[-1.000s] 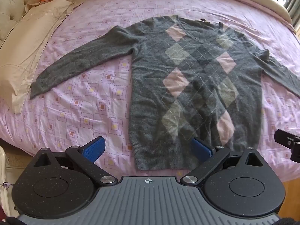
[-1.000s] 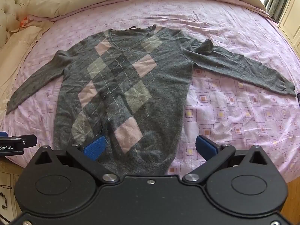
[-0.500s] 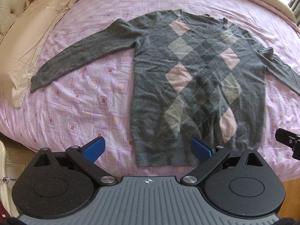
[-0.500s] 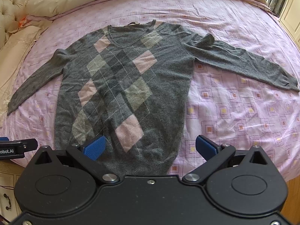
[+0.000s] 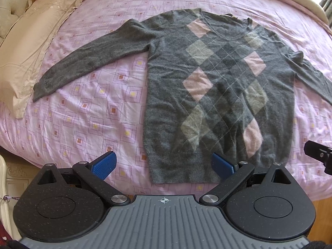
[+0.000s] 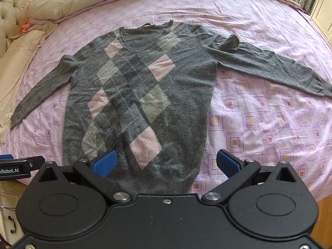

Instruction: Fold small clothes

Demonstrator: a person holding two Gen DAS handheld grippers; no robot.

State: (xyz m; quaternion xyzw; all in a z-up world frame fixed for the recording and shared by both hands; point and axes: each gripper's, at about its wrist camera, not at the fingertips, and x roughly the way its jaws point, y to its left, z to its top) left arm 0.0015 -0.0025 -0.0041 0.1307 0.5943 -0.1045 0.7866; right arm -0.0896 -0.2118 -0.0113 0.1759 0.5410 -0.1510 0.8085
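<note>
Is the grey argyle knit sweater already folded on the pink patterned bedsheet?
No, the grey argyle knit sweater lies flat and face up on the pink patterned bedsheet, both sleeves spread out to the sides.

Home bedroom, pink-sheeted bed [image 6: 259,124], tufted headboard [image 6: 12,4], probably pillows [image 5: 27,47]

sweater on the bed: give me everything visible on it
The sweater is a grey knit with pink, beige and dark argyle diamonds down the front, a round neckline and ribbed hem. It lies flat, face up on the pink patterned bedspread, unfolded, both sleeves spread outward, hem toward the cameras, lightly wrinkled. Neither tool touches it; only the bedspread does.
</note>
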